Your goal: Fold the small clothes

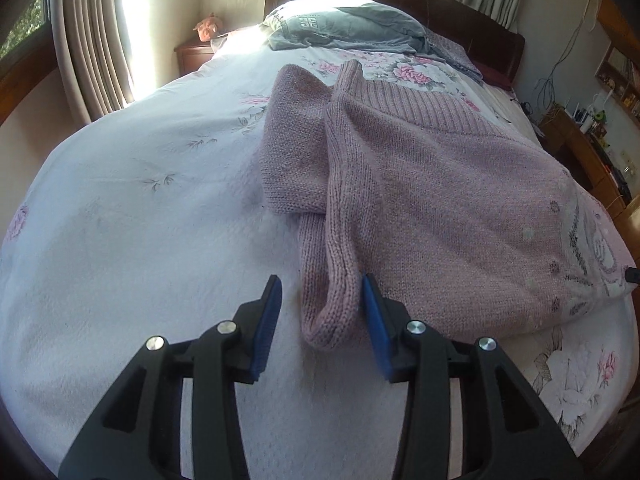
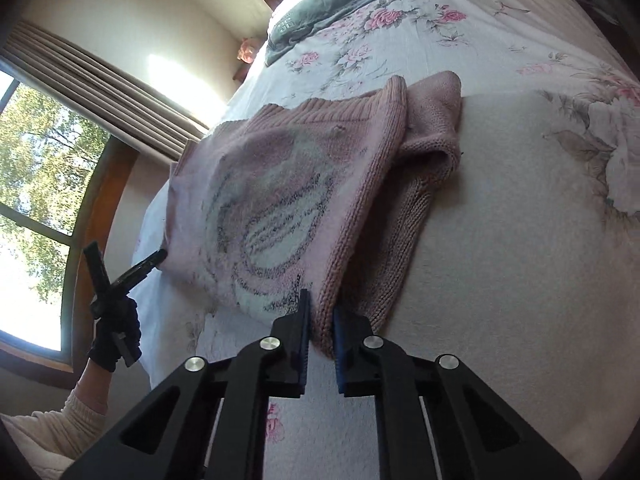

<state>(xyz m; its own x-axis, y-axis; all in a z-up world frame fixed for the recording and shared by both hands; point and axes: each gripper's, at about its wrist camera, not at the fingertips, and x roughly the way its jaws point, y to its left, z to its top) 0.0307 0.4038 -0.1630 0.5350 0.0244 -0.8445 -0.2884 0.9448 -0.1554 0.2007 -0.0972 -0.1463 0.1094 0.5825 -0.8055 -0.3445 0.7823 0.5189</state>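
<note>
Sweater: pink knit sweater (image 1: 440, 184) lying on the bed, partly folded, sleeve doubled over the body, grey looped pattern knitted into the front (clearer from the right wrist cam).
Sleeve cuff: the cuff (image 1: 328, 316) hangs off the near edge of the sweater, right in front of the left tool.
Bedspread: white floral bedspread (image 1: 132, 240) under everything, pink flowers printed on it.
Other stuff: grey jeans (image 1: 348, 28) bunched up near the headboard, well apart from the sweater. Curtains (image 1: 88, 40) and a window off to the side, cluttered shelf (image 1: 592, 136) on the other side.
Writing: there's a pale logo on the jeans but I can't read it.
Left gripper: left gripper (image 1: 322, 294) is wide open, blue pads either side of the cuff; the right-hand pad looks to be touching the knit, nothing clamped.
Right gripper: right gripper (image 2: 320, 312) is nearly closed with the sweater's folded edge pinched between the pads.
Person: gloved hand (image 2: 116, 332) on the left tool's handle, cream sleeve below it.
</note>
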